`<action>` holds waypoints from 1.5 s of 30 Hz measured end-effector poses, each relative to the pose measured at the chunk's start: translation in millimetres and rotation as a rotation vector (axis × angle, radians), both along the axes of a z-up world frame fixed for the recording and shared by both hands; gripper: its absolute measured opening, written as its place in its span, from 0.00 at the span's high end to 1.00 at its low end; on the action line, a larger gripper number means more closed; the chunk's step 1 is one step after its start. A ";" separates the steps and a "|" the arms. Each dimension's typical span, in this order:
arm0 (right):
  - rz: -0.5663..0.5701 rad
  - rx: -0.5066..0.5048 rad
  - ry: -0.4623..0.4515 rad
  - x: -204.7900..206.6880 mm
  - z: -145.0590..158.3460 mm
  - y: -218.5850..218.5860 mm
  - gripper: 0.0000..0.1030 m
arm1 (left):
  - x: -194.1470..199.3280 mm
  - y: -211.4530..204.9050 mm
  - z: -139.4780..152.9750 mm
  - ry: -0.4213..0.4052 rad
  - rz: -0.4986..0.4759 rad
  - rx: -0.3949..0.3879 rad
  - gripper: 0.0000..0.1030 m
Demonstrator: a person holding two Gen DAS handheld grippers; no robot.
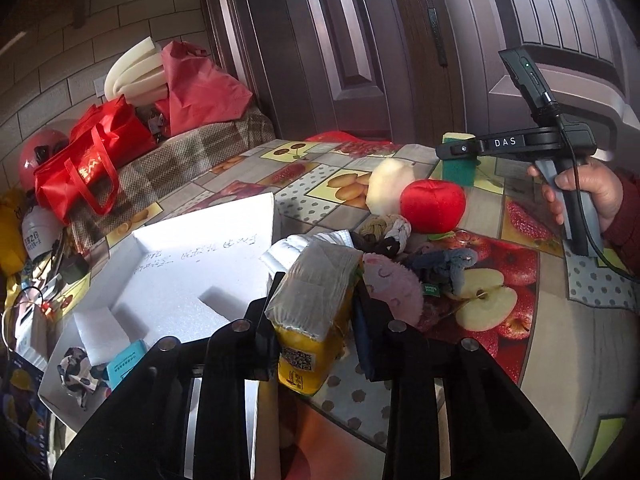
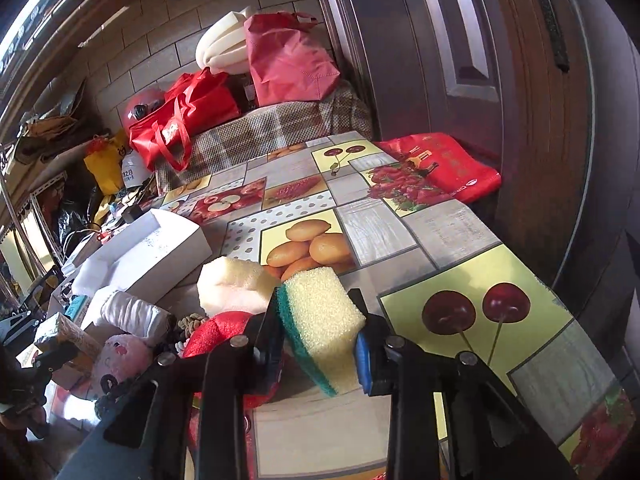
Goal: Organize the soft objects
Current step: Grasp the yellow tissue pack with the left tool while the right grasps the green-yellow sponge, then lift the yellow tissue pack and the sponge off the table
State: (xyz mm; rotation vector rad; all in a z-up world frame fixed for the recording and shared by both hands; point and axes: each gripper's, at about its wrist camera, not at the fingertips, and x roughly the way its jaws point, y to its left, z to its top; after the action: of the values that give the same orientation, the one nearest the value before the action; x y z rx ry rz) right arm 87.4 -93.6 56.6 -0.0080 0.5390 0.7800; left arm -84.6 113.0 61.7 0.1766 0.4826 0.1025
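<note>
The person's right hand (image 1: pixel 580 196), in a dark red sleeve, wraps the grey pistol handle of the right gripper (image 2: pixel 320 344) near the table's far right edge, the tool reaching leftward over the fruit-print tablecloth (image 2: pixel 440 232). Its side arm reads "DAS" in white letters. Both wrist views look slightly downward along their fingers.

The right gripper is clenched on a yellow sponge with a green scouring side (image 2: pixel 320 320), its 2 pads pressing the green face and the opposite yellow face; the sponge sits tilted, just above the cloth, beside a red plush apple (image 1: pixel 433 205) and a cream foam block (image 2: pixel 236 284).

The left gripper (image 1: pixel 316 320) is clamped on a yellow tissue pack (image 1: pixel 312 312) wrapped in clear plastic, with a QR code on its near end; other print there is too small to read. The pack is held near the table's near edge, between a white foam box (image 1: pixel 180 264) bearing illegible handwriting and a pile holding a pink plush toy (image 1: pixel 394 288), a knotted rope toy (image 1: pixel 384 230) and a grey cloth (image 1: pixel 448 264).
</note>
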 end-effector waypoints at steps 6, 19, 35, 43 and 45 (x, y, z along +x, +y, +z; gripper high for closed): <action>0.000 0.114 -0.131 -41.1 16.8 -9.5 0.71 | -39.2 21.4 14.4 -0.171 0.080 -0.109 0.72; 0.136 0.123 -0.170 -79.6 20.3 28.0 0.71 | -65.0 37.3 15.1 -0.217 0.163 -0.160 0.72; 0.056 0.311 -0.240 -72.4 100.0 -20.4 0.71 | -97.9 37.1 73.2 -0.316 0.242 -0.075 0.72; -0.157 0.446 -0.430 -36.7 253.2 -94.7 0.71 | -128.0 20.3 163.7 -0.437 0.240 0.009 0.72; -0.234 0.464 -0.490 -33.5 287.5 -115.2 0.71 | -132.9 16.8 177.4 -0.459 0.235 0.015 0.72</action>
State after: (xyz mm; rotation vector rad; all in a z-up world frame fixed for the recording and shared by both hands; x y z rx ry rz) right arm 53.8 -208.8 344.1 0.2820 -0.1126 0.6290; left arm -217.6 129.8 239.1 0.1054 0.0430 0.3683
